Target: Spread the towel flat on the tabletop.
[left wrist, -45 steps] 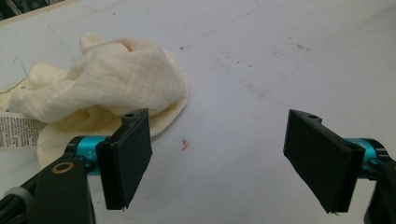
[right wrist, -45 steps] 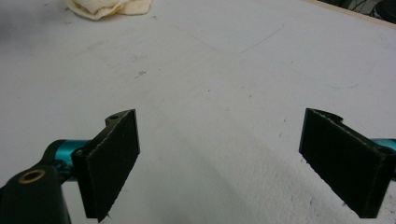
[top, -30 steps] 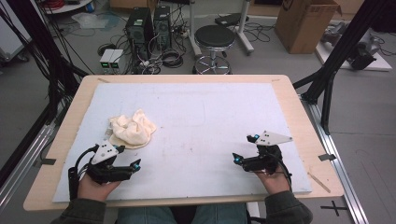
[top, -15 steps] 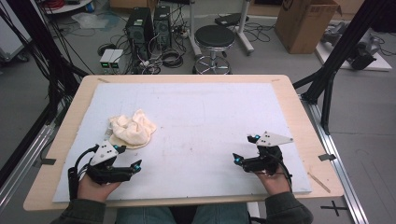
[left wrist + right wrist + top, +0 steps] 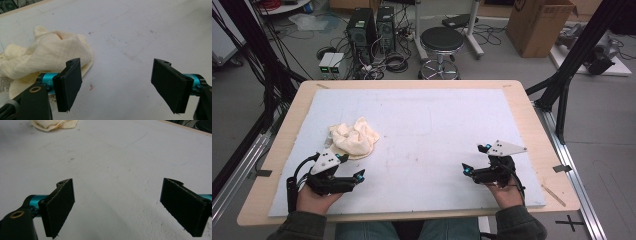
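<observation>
- Near the table's left side, just ahead of the left gripper, a crumpled cream cloth is seen
- Both the left and the right gripper are held spread, empty
- Cloth is judged soft, light, limp; a raised fold is best pinched

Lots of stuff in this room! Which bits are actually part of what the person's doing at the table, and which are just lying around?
Part of the job:
- crumpled cream cloth on the white table mat
- left gripper, jaws open, beside the cloth
- right gripper, jaws open, holding nothing

Just lying about:
- round black stool
- brown cardboard box
- black computer towers and floor cables
</observation>
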